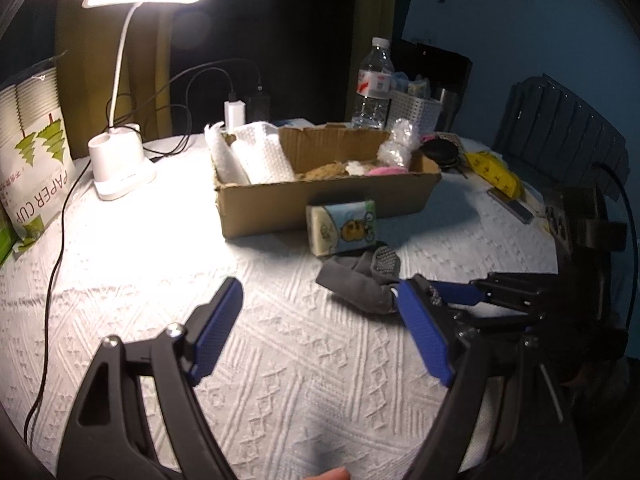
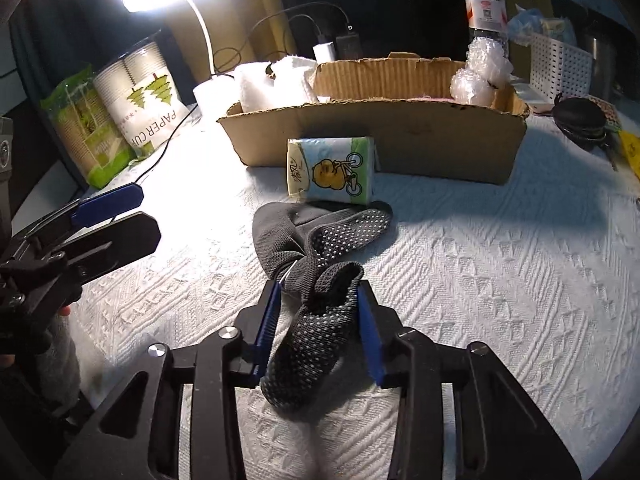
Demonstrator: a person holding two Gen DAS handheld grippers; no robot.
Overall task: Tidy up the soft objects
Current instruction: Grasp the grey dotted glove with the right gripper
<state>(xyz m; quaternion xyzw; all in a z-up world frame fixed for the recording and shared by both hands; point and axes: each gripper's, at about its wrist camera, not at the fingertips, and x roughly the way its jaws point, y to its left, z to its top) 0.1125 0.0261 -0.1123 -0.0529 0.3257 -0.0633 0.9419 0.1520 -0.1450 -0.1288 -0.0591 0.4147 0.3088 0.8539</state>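
Your open cardboard box (image 2: 400, 148) sits at the back of the surface (image 2: 500, 280), which is covered by a white textured cloth. In the box you have two white foam rolls (image 1: 256, 156) at its left end, two clear bubble-wrap bundles (image 2: 480, 72) at its right end, and a brown sponge-like piece (image 1: 324, 170), a white scrap and something pink (image 1: 386, 170) on its floor. One tissue pack (image 2: 332, 170) printed with a cartoon on a bicycle stands just in front of the box, touching its wall. The dark grey grip-dot socks (image 2: 316, 280) lie bunched in front of that pack, their far end touching it. Your right hand-held gripper (image 2: 320, 320) is narrowed onto the near sock, both blue pads pressing its sides. Your left hand-held gripper (image 1: 320, 320) stands wide apart with nothing between its pads, just beside the socks. Behind the box stand one water bottle (image 1: 374, 84) and one white perforated basket (image 1: 416, 110) with packets in it. A lit desk lamp (image 1: 120, 160) and a bag of paper cups (image 1: 32, 152) stand at the left; a black round pouch (image 2: 580, 120) and a yellow item (image 1: 496, 172) lie at the right.
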